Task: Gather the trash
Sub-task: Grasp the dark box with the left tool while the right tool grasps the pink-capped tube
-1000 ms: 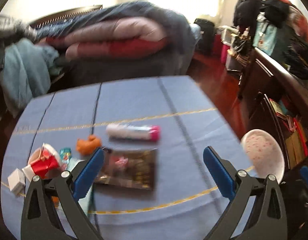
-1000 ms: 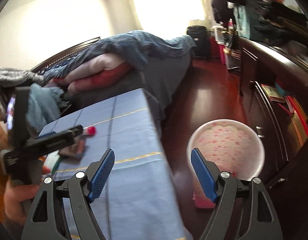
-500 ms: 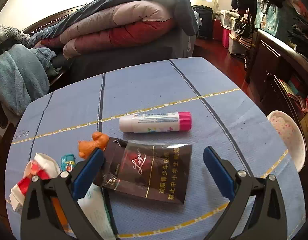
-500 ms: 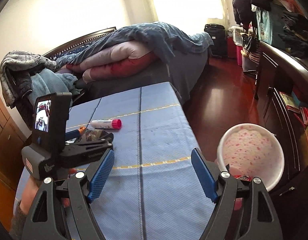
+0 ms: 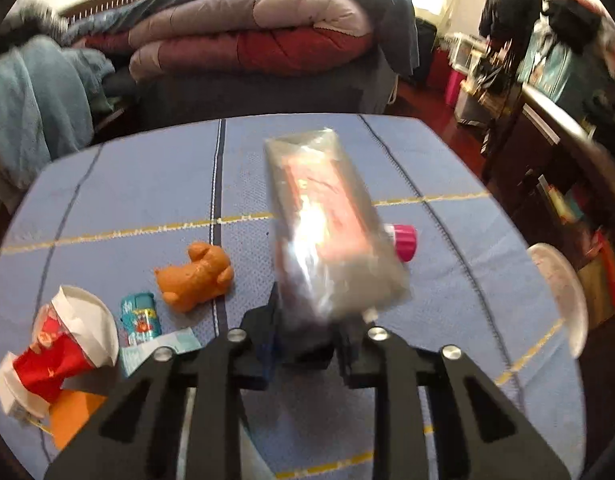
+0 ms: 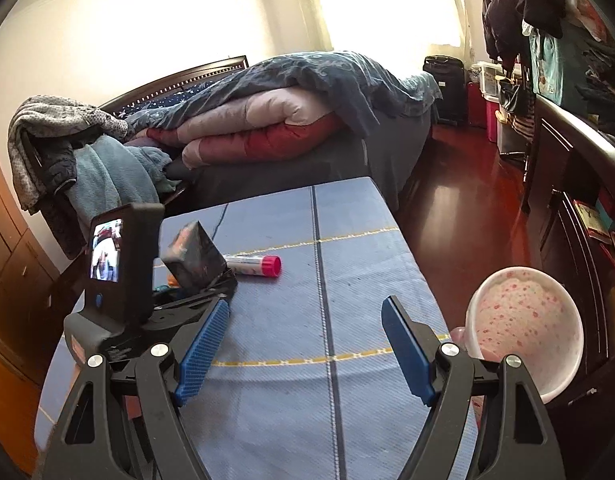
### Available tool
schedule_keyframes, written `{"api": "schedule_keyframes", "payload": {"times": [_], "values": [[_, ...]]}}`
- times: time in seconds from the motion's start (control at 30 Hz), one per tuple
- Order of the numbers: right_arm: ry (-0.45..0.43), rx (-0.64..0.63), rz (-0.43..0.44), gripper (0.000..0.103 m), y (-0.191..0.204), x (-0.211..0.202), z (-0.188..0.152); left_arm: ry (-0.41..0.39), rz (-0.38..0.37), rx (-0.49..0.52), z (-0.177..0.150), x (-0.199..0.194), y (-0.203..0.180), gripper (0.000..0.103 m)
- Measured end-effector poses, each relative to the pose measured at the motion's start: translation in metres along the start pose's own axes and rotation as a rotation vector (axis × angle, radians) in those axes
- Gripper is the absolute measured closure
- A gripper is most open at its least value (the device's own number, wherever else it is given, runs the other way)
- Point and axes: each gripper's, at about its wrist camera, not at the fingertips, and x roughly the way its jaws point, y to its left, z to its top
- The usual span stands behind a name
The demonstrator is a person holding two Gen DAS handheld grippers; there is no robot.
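A dark foil wrapper (image 5: 331, 232) stands up on end from my left gripper (image 5: 307, 332), whose jaws are closing tight on its lower edge; the wrapper is blurred and glaring. The right wrist view shows the same wrapper (image 6: 195, 258) held above the blue tablecloth (image 6: 347, 240). My right gripper (image 6: 303, 344) hangs open over the table's near right part with nothing between its fingers. A white bin with pink speckles (image 6: 523, 320) stands on the floor by the table's right edge. A crushed red and white paper cup (image 5: 55, 344) and a small teal wrapper (image 5: 141, 318) lie at the left.
A glue stick with a pink cap (image 6: 255, 266) lies mid-table behind the wrapper. An orange toy animal (image 5: 195, 276) sits left of my left gripper. A bed with piled quilts (image 6: 267, 128) stands beyond the table, and dark cabinets (image 6: 579, 208) line the right.
My left gripper came down on the flat wrapper, shut on it, and the wrapper now stands up off the cloth. My right gripper swung left over the table, still open.
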Motion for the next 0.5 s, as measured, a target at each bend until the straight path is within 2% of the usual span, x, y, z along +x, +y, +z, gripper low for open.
{"api": "schedule_keyframes", "payload": {"times": [0.27, 0.4, 0.5], "values": [[0.029, -0.042, 0.008, 0.024, 0.024, 0.029, 0.010, -0.154, -0.058, -0.042, -0.002, -0.056, 0.025, 0.081], [0.073, -0.070, -0.011, 0.024, 0.036, 0.063, 0.015, -0.204, -0.054, -0.077, -0.006, -0.080, 0.043, 0.081], [0.127, -0.075, -0.024, 0.021, 0.045, 0.097, 0.020, -0.236, -0.022, -0.098, -0.007, -0.093, 0.057, 0.081]]}}
